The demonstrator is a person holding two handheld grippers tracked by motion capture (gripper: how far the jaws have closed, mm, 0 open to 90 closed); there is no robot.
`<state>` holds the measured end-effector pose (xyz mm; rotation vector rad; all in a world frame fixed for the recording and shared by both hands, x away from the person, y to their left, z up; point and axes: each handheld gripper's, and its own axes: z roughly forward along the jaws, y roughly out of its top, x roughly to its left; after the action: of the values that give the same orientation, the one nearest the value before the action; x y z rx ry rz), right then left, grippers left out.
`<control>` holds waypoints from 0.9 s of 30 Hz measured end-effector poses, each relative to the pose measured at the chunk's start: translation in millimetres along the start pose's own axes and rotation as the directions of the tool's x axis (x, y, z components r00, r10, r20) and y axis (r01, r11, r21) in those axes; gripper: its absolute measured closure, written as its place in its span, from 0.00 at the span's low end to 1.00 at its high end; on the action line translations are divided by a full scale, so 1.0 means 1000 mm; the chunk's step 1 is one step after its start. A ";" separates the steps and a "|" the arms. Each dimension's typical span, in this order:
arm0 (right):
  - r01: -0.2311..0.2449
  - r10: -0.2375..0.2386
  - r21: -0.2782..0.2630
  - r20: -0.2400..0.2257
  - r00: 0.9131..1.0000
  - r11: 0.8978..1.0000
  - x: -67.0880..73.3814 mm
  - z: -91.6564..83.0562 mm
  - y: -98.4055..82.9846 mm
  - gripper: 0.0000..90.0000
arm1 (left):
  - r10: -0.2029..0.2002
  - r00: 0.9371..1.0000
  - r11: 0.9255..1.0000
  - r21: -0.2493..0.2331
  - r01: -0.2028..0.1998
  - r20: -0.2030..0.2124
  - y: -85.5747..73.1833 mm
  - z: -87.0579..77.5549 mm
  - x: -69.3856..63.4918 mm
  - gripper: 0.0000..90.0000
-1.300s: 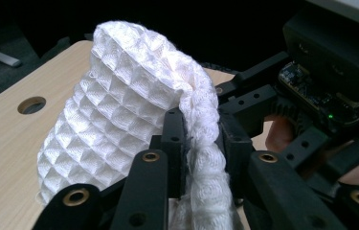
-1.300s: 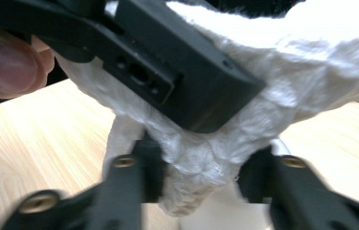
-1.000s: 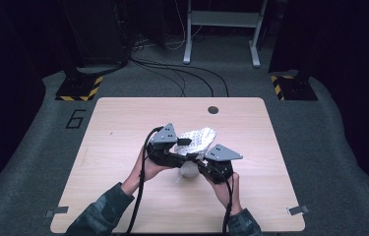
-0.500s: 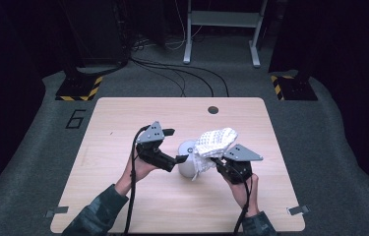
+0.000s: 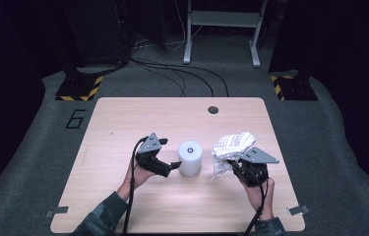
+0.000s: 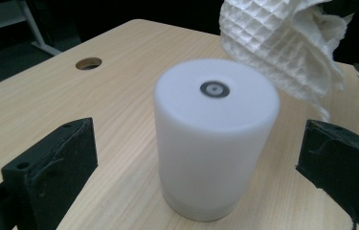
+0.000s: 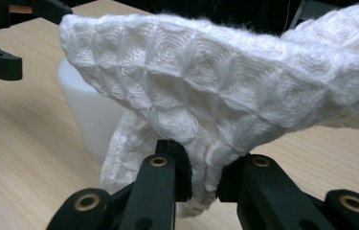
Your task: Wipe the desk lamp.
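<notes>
**A:** Cloth (image 5: pixel 232 145) first: the white waffle-weave piece hangs bunched from the right gripper (image 5: pixel 243 169), lifted off the wooden table (image 5: pixel 123 123) just to the right of the white cylinder (image 5: pixel 190 158). Why hold it like that?

**B:** My guess is wiping. In the right gripper view the jaws are clenched on a gathered fold of the cloth (image 7: pixel 225 91), so most of the fabric spills free above them, leaving a loose pad to press on the cylinder.

**A:** And the left gripper (image 5: pixel 169 166)?

**B:** Its jaws are spread wide, grasping nothing. In the left gripper view they stand either side of the cylinder (image 6: pixel 215 139) without touching it, probably lined up to steady it while the cloth works.

**A:** Where does the cylinder stand?

**B:** Upright, near the table's middle, well away from every edge, so a nudge would not send it off.

**A:** Room to move?

**B:** Plenty. Bare wood lies all round, and the cable hole (image 5: pixel 213 109) sits well apart toward the far edge. The tight spot is between the grippers: cloth and cylinder are close, and the trailing fabric could drag the cylinder if it is not yet gripped.
</notes>
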<state>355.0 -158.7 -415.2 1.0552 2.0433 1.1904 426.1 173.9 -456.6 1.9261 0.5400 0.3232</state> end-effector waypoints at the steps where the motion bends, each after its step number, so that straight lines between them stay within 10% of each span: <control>1: 0.002 -0.002 0.010 0.000 1.000 1.000 0.000 0.001 -0.001 0.90 | -0.008 1.000 1.000 0.011 0.007 0.006 -0.004 0.003 0.001 0.00; 27: 0.016 -0.013 0.082 -0.045 0.999 0.997 0.004 0.030 0.000 0.89 | -0.036 0.998 0.999 -0.020 0.037 0.060 -0.028 0.048 -0.001 0.00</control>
<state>375.7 -142.2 -429.5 1.0593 2.1465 1.1408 440.8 144.3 -501.2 1.8968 0.5297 0.2459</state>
